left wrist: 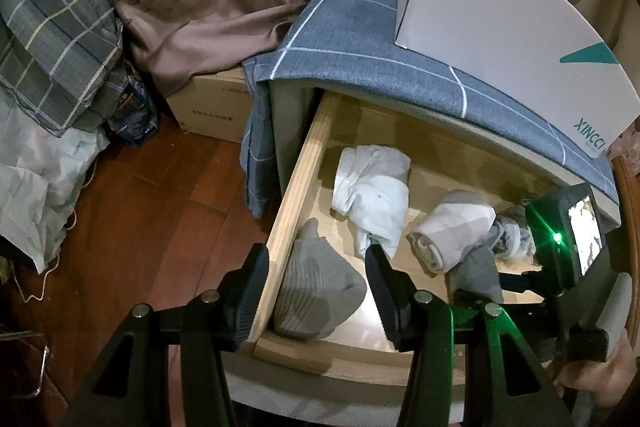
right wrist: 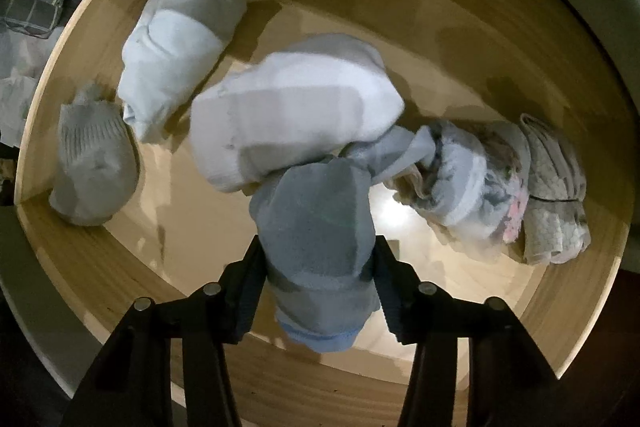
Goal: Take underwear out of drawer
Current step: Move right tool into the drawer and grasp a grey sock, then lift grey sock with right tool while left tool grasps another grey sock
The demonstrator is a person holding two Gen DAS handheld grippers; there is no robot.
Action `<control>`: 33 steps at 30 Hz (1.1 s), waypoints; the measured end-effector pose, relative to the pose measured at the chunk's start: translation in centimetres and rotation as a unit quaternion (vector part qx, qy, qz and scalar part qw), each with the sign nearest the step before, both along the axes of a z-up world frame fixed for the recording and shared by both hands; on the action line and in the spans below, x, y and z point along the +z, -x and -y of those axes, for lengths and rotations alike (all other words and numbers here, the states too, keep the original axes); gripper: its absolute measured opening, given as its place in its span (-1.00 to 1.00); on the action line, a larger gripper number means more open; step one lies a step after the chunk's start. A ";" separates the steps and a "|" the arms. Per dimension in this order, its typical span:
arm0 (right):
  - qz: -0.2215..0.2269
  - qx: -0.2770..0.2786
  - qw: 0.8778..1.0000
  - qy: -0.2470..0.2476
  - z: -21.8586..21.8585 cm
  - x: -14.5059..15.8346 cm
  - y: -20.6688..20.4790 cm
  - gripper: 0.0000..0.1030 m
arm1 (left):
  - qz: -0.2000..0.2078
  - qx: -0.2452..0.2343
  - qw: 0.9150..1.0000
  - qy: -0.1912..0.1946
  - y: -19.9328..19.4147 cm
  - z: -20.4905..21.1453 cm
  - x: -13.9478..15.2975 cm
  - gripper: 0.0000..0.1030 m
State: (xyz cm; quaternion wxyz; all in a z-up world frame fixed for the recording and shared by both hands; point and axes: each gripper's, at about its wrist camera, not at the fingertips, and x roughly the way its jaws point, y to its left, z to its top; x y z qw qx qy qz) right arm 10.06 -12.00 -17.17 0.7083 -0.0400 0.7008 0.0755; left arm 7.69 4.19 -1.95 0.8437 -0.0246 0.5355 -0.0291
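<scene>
Two claws: my right gripper (right wrist: 318,267) pinches the grey bundle (right wrist: 316,223) (inside the drawer (right wrist: 280,383)); left gripper (left wrist: 318,287) hangs released.

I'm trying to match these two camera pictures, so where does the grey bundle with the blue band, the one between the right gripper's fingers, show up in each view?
Left wrist view: the grey bundle shows low right in the drawer, partly hidden, beside the right gripper's body.
Right wrist view: it sits bottom centre, with the right gripper closed on it.
Shared landmark: the white and grey roll lying just beyond it.
</scene>
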 end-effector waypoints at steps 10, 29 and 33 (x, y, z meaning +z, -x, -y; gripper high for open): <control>-0.029 -0.045 0.998 0.023 5.2 -0.6 3.8 -0.14 | 0.000 -0.004 1.000 -0.002 0.0 -0.1 0.0 -0.01; -0.087 -0.120 0.988 0.036 14.9 -2.4 8.0 -0.16 | -0.037 -0.042 0.998 0.005 -0.5 1.2 -1.3 -0.01; -0.085 -0.117 0.989 0.039 14.1 -2.5 7.5 -0.14 | -0.066 -0.074 0.995 0.009 -0.8 2.2 -2.2 -0.01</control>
